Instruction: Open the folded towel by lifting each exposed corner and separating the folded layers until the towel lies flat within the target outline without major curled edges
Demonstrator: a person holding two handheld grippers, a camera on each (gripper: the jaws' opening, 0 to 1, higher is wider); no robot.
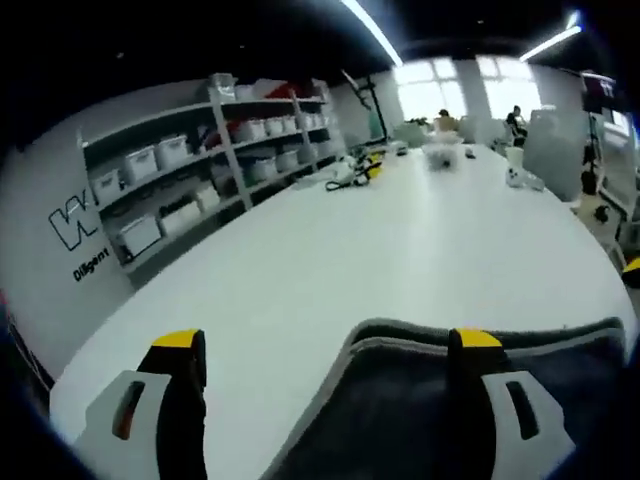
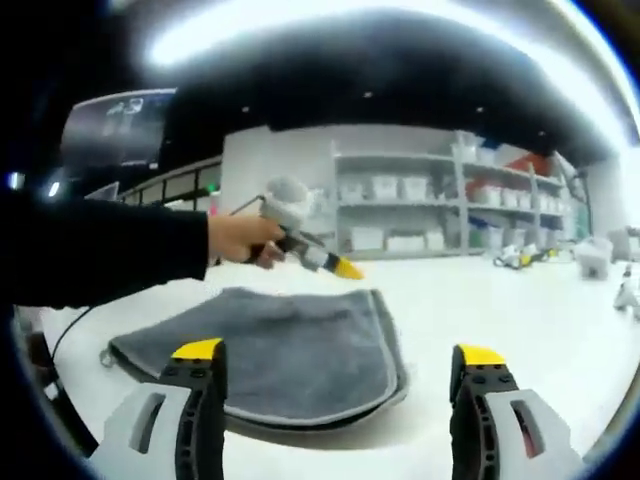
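A grey folded towel (image 2: 290,350) with a lighter sewn border lies on the white table (image 2: 480,300). In the left gripper view its rounded folded corner (image 1: 420,390) sits low and to the right, under my right-hand jaw. My left gripper (image 1: 326,345) is open and holds nothing. It also shows in the right gripper view as the left gripper (image 2: 340,266), held by a hand (image 2: 240,238) above the towel's far edge. My right gripper (image 2: 338,355) hovers open over the towel's near edge, with nothing between its jaws.
Shelves (image 1: 200,170) with white bins line the wall along the table's side. Small tools and boxes (image 1: 440,155) lie at the table's far end. A black sleeve (image 2: 100,250) reaches in from the left. A cable (image 2: 60,340) hangs off the table's left edge.
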